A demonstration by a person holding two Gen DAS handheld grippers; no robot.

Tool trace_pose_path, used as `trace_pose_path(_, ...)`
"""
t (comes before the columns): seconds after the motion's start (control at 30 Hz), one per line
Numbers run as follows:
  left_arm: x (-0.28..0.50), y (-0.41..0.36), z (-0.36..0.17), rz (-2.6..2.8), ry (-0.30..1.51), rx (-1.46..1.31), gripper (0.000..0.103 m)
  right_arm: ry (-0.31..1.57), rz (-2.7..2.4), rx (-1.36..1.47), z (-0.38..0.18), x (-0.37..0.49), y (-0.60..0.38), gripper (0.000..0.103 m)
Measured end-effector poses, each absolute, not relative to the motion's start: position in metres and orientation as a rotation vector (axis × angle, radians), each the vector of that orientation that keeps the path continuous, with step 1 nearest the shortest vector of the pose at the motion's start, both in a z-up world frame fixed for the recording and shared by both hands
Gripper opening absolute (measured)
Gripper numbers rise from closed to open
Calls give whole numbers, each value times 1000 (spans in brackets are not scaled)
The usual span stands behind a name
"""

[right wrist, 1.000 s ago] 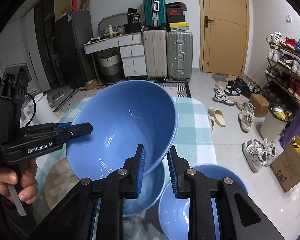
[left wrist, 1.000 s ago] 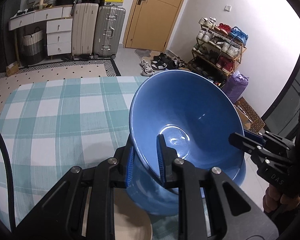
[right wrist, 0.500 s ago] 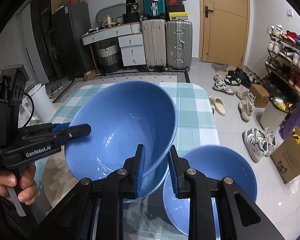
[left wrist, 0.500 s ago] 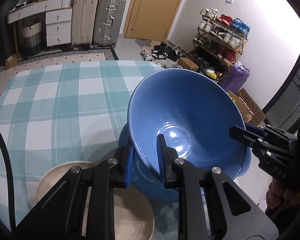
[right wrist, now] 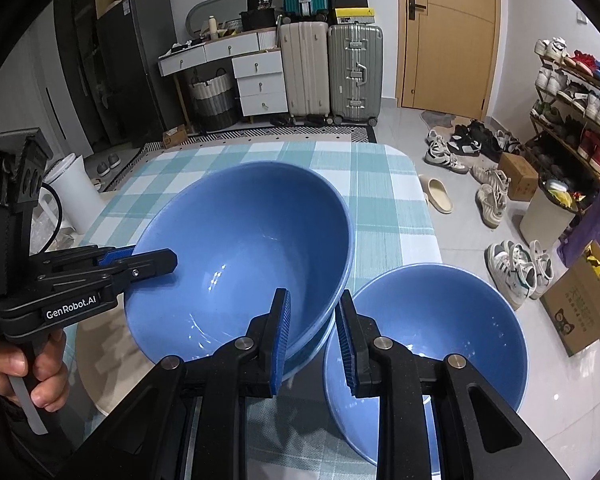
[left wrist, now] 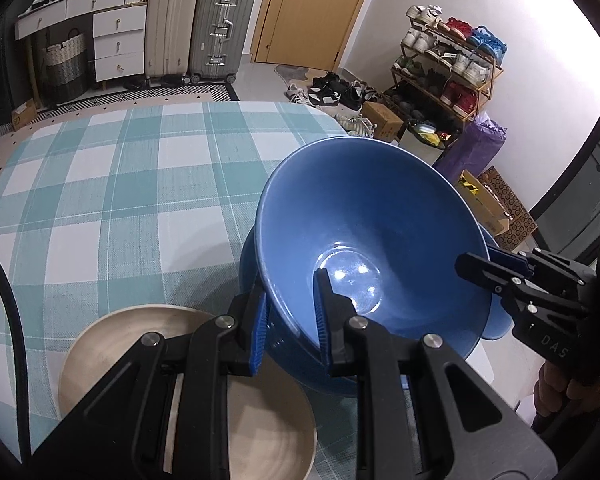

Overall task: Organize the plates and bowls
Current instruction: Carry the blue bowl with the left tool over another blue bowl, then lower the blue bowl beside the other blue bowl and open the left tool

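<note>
A large blue bowl (left wrist: 364, 216) (right wrist: 240, 248) is held tilted between both grippers, over another blue bowl (left wrist: 247, 264) (right wrist: 320, 338) under it on the checked table. My left gripper (left wrist: 288, 316) is shut on the near rim of the held bowl. My right gripper (right wrist: 312, 332) is shut on the opposite rim; it also shows in the left wrist view (left wrist: 496, 260). A further blue bowl (right wrist: 436, 328) stands to the right near the table's edge. A beige plate (left wrist: 112, 344) lies at the near left.
The table with the teal checked cloth (left wrist: 112, 184) stretches away to the far left. Its right edge (right wrist: 432, 224) drops to a tiled floor with shoes, a shoe rack (left wrist: 448, 60) and cardboard boxes. Suitcases and drawers stand by the far wall.
Both grippers have carried the blue bowl lower and closer to the bowl under it. More of the beige plate and of the right-hand bowl has come into view.
</note>
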State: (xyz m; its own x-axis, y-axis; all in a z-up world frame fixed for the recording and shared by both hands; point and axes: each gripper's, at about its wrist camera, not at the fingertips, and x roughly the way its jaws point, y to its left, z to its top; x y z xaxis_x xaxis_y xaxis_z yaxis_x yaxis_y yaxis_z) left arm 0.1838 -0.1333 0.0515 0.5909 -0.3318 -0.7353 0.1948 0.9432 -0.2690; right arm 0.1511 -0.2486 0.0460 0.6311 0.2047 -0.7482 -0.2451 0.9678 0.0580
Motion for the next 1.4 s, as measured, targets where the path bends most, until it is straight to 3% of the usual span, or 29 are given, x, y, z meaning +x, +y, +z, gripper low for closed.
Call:
trace_pose_path(1.07, 195, -146, 36, -255, 908, -45, 19, 931, 226, -62, 7, 177, -241, 24)
trace_pose_path(1.27, 197, -144, 35, -278, 917, -64, 27, 930, 217, -72, 5, 177, -238, 31)
trace_pose_path(1.4, 198, -144, 35, -317, 923, -93, 39, 937, 209, -71, 3, 180, -239, 33)
